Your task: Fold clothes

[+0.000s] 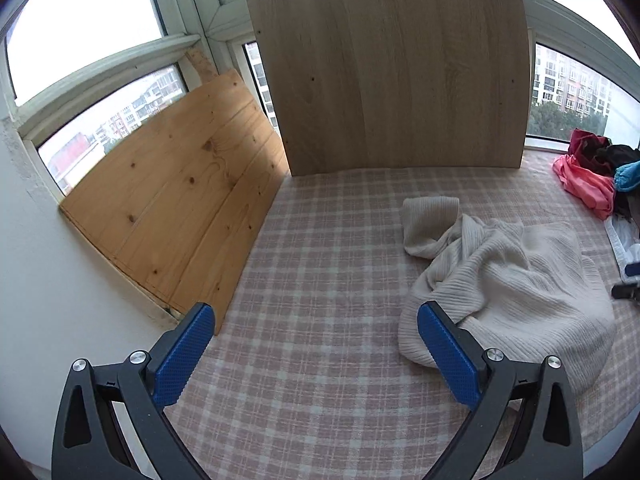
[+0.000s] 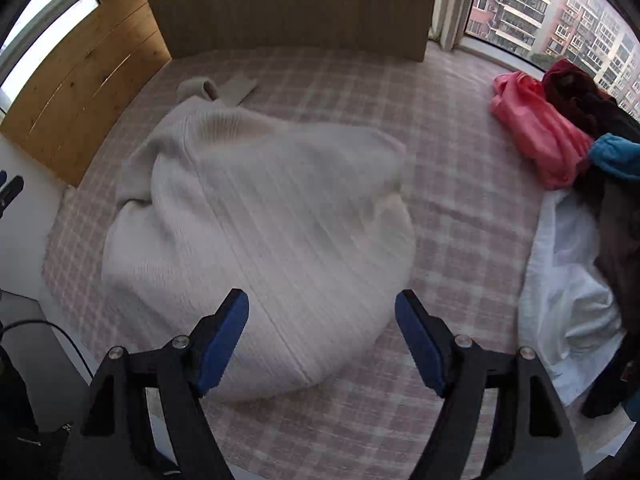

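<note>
Sweater, left wrist view: cream ribbed knit sweater (image 1: 508, 280) lies crumpled on the pink plaid cover (image 1: 320, 280), right of centre, one sleeve end folded back toward the boards.
Left gripper, same view: left gripper (image 1: 316, 352) hangs above bare plaid with its blue-padded fingers (image 1: 184, 360) wide apart, nothing between them; the right finger overlaps the sweater's near edge in the picture, contact cannot be told.
Backdrop, same view: a pale wood panel (image 1: 392, 76) leans upright against the window, and a knotty pine board (image 1: 176, 192) slants along the left sill.
Only in this view: the full height of both boards and the window frames above them.
Sweater, right wrist view: sweater (image 2: 260, 232) fills the middle as a rounded heap, its rib lines running toward the camera.
Right gripper, same view: right gripper (image 2: 322, 340) is poised over the heap's near edge, fingers (image 2: 420, 344) spread apart and clamping nothing.
Only in this view: a small flat pale piece (image 2: 239, 87) beyond the sweater, and a white garment (image 2: 568, 280) at the right edge.
Both views: clothes pile (image 2: 560, 128) of pink, dark red and blue at far right, well apart from the sweater.
</note>
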The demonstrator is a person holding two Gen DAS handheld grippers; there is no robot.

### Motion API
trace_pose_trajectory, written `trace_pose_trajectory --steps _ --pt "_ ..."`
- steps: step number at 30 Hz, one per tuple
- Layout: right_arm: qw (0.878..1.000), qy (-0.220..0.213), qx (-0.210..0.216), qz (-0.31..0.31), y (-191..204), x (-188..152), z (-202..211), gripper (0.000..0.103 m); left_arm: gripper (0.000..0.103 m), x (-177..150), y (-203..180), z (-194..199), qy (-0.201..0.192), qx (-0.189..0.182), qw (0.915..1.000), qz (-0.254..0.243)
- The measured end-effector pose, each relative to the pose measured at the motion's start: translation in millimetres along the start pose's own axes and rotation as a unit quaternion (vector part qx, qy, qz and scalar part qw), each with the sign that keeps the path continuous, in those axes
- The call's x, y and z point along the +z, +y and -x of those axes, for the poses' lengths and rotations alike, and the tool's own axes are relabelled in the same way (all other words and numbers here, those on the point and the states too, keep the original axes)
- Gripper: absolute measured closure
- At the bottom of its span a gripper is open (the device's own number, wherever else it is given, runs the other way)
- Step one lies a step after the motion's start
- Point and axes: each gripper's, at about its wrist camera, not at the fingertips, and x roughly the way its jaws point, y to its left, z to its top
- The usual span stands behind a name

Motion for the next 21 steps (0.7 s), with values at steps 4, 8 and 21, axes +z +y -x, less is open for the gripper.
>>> trace_pose_trajectory --steps 4,8,21 --pt "0.999 0.022 0.006 0.035 19 -9 -27 0.028 0.001 -7 -20 -42 0.042 -0.04 0.9981 -0.02" --pt "0.997 0.043 0.012 0.07 38 -17 -54 0.095 0.001 -12 -39 -75 0.079 -0.055 0.9946 -0.039" --pt "0.995 -0.051 -0.061 0.064 20 48 29 0.036 0.001 -9 -53 -101 0.089 -0.078 0.9918 -0.048"
